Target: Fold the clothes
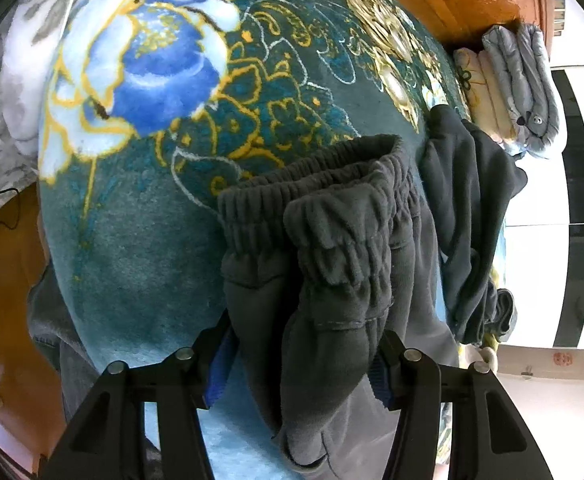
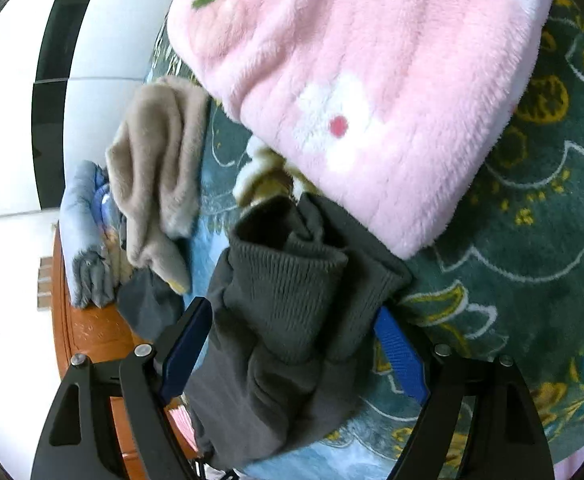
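Two tongs are counted, the left tongs [image 1: 299, 364] and the right tongs [image 2: 292, 344]. One dark grey garment [image 1: 331, 280] is seen between them. One pink blanket [image 2: 355, 92], one beige fleece piece [image 2: 156, 168], one folded grey-blue quilt [image 1: 527, 84] and one floral teal bedcover [image 1: 140, 240] are counted.

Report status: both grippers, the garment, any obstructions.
Left gripper shut on dark grey sweatpants, waistband end. Right gripper shut on their ribbed cuff. Pink fleece blanket close ahead of the cuff.
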Available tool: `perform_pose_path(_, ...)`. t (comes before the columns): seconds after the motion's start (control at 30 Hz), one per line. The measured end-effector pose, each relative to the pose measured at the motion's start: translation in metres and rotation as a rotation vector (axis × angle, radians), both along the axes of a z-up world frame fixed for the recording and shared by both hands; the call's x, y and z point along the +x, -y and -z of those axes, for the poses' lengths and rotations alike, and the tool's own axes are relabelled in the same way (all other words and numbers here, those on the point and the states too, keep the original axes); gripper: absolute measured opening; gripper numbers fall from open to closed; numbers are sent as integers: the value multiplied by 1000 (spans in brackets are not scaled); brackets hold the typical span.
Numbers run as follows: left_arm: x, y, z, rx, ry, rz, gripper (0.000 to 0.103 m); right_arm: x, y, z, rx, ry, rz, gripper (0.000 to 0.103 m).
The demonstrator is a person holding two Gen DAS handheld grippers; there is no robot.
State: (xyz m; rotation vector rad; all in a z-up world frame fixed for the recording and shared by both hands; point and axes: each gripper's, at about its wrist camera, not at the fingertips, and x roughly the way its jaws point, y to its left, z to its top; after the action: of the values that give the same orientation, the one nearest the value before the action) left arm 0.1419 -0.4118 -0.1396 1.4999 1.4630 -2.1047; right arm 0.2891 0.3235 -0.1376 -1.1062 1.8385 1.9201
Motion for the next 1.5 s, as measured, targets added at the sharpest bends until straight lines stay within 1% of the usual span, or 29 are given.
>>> perform_pose_path(0.03,2,0,-1,1,0,-2,59,-1,1,1,0,9,4,77)
perform_pose_path(0.07,2,0,-1,1,2,-7,56,-1,1,2,-2,22,8,63)
perform_pose_path(0.1,2,0,-1,1,3,-13,54,0,2,2,-8,37,20,53)
perform_pose_path(0.13,3,0,-2,1,5,-18,51,0,2,2,-8,52,30,38)
perform_pose_path(0.17,3,-1,-2,1,7,-23,49,1,2,1,-7,66,40,30)
perform_pose_path(0.2,4,-1,-3,0,9,-27,47,-1,2,-1,6,77,34,25)
perform_pose_path(0.23,4,-1,-3,-9,16,-28,42,-4,3,-5,28,94,15,17)
perform_pose_path(0.27,3,-3,-6,-26,24,-23,38,-9,4,-12,48,99,-6,14)
perform_pose_path(0.3,2,-4,-8,-43,30,-18,36,-15,5,-18,68,103,-27,12)
perform_pose_path(0.37,-2,-9,-17,-82,33,-5,31,-26,8,-32,106,112,-70,11)
perform_pose_path(0.4,-4,-11,-23,-101,33,1,30,-33,9,-41,120,95,-92,11)
perform_pose_path(0.5,-15,-22,-46,-155,7,33,25,-56,10,-73,144,-2,-146,10)
perform_pose_path(0.53,-19,-26,-58,-172,-20,52,23,-66,9,-88,164,-43,-168,10)
perform_pose_path(0.6,-30,-36,-88,-193,-106,93,22,-81,12,-114,202,-111,-195,10)
perform_pose_path(0.63,-33,-39,-104,-190,-162,108,21,-80,6,-129,223,-170,-212,10)
perform_pose_path(0.73,-38,-50,-152,-195,-347,158,21,-96,5,-165,279,-292,-242,10)
perform_pose_path(0.8,-40,-52,-171,-222,-407,186,21,-98,0,-170,297,-315,-244,10)
perform_pose_path(0.83,-41,-51,-171,-236,-403,194,21,-97,-2,-170,304,-317,-242,10)
perform_pose_path(0.87,-42,-50,-169,-247,-394,199,21,-94,-4,-158,289,-287,-235,10)
perform_pose_path(0.9,-44,-48,-159,-249,-359,192,21,-90,-6,-146,274,-257,-229,10)
perform_pose_path(1.03,-47,-37,-93,-205,-134,156,21,-77,-15,-100,216,-137,-203,10)
perform_pose_path(1.1,-44,-37,-67,-208,-40,157,21,-70,-19,-77,188,-78,-190,10)
perform_pose_path(1.13,-39,-36,-58,-217,-7,147,21,-69,-18,-73,190,-63,-195,10)
perform_pose_path(1.17,-34,-34,-50,-219,22,134,21,-71,-17,-73,195,-66,-200,10)
perform_pose_path(1.23,-27,-28,-44,-170,28,90,21,-77,-13,-86,231,-80,-235,10)
perform_pose_path(1.3,-28,-27,-47,-162,21,100,22,-85,-5,-104,286,-102,-289,10)
perform_pose_path(1.37,-35,-32,-56,-200,29,151,26,-95,11,-126,355,-136,-360,10)
perform_pose_path(1.43,-41,-33,-61,-214,56,175,32,-110,36,-150,434,-177,-451,10)
perform_pose_path(1.5,-40,-32,-63,-218,84,176,43,-124,64,-167,488,-221,-532,10)
